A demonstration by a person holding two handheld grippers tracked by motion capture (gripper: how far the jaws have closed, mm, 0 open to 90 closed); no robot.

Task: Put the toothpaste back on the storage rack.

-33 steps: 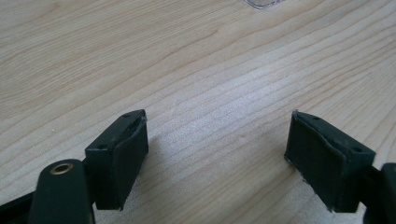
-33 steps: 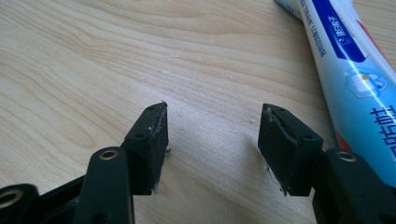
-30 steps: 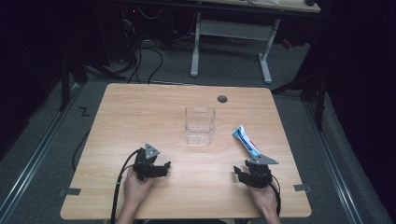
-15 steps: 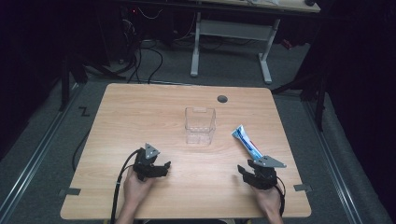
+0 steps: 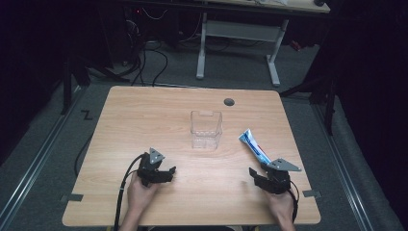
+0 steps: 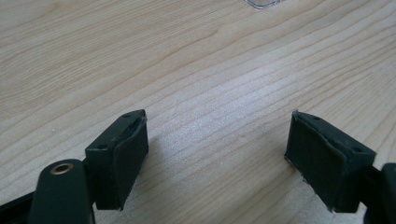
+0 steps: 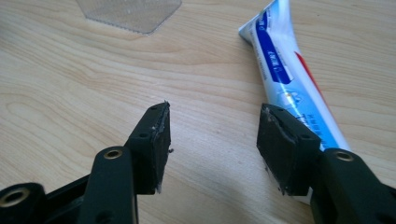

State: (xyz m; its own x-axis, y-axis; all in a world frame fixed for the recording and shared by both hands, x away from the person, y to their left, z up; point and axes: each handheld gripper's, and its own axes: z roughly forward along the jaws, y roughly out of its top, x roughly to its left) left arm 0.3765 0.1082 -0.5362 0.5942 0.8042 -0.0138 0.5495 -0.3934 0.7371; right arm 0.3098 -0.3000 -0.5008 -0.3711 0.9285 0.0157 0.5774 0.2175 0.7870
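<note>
Two grippers rest low on the near part of the desk (image 5: 144,120), and nothing is held yet. Lower right of the high view, the right gripper (image 5: 262,179) sits just short of the tube (image 5: 254,147), a white and blue toothpaste tube lying flat and slanting up and left toward the centre of the frame. In the right gripper view the fingers (image 7: 154,140) stand well apart with bare wood between them; they have just been opening after a brief narrowing, and nothing is between them. The tube (image 7: 285,70) runs from upper middle of that view down behind the right-hand finger, so it lies beside the gap, not in it. Lower left of the high view, the left gripper (image 5: 161,175) is idle; its fingers (image 6: 126,154) are spread wide over empty wood, with a corner of the bin (image 6: 261,3) at the top edge of the left gripper view. The clear bin (image 5: 206,129) stands upright and empty at the centre of the high view, well apart from both grippers. By my reading the work is at its very start: the tube must still be straddled, gripped, lifted, and most likely carried to the bin.
</note>
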